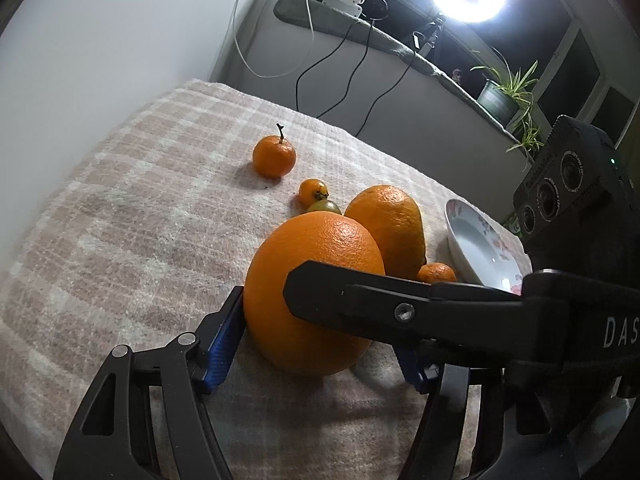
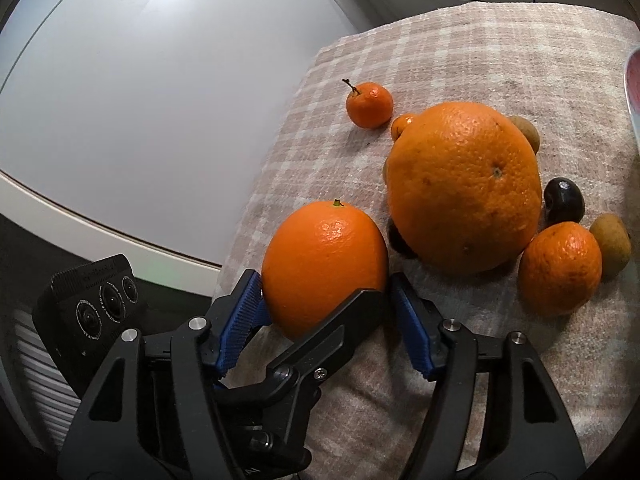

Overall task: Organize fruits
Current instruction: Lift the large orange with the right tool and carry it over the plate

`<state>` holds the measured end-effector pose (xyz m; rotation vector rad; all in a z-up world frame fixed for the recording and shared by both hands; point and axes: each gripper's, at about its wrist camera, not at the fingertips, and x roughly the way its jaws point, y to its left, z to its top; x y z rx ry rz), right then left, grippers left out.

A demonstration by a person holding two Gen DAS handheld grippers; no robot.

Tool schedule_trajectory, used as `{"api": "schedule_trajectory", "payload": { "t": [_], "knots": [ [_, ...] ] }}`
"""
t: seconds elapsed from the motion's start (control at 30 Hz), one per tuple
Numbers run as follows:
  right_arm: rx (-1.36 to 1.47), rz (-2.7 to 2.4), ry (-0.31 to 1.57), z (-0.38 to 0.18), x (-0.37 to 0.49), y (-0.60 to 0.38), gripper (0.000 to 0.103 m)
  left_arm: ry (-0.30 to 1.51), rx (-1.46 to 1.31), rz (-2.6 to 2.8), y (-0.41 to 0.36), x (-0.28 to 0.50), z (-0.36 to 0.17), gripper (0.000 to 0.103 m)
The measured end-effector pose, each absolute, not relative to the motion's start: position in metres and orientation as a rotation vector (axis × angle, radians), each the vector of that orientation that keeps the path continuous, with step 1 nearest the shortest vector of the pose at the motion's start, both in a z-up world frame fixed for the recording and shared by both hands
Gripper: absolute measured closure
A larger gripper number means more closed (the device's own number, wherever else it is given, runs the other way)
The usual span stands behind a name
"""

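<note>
Both tools close on one orange, which rests on the checked cloth of the bench. The left tool has its blue pads pressed against the orange's sides. In the right wrist view, the right tool brackets the same orange from the opposite side, pads touching or nearly touching it. At 1 o'clock from the orange sits a larger orange. A stemmed mandarin lies at 11 o'clock, well apart. A floral bowl stands at 3 o'clock.
</note>
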<state>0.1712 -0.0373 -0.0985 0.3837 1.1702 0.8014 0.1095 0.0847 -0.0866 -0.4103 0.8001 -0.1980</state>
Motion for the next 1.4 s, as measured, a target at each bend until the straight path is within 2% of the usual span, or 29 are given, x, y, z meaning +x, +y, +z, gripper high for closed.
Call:
{"api": "schedule_trajectory", "payload": {
  "t": [0.6, 1.4],
  "knots": [
    [0.416, 0.841, 1.099, -0.067, 0.148, -0.085, 0.034, 0.729, -0.346, -0.209, 0.048, 0.093, -0.056, 0.036],
    [0.523, 0.652, 0.992, -0.043, 0.178, -0.243, 0.034, 0.742, -0.274, -0.41, -0.086, 0.15, -0.038, 0.036]
  ]
}}
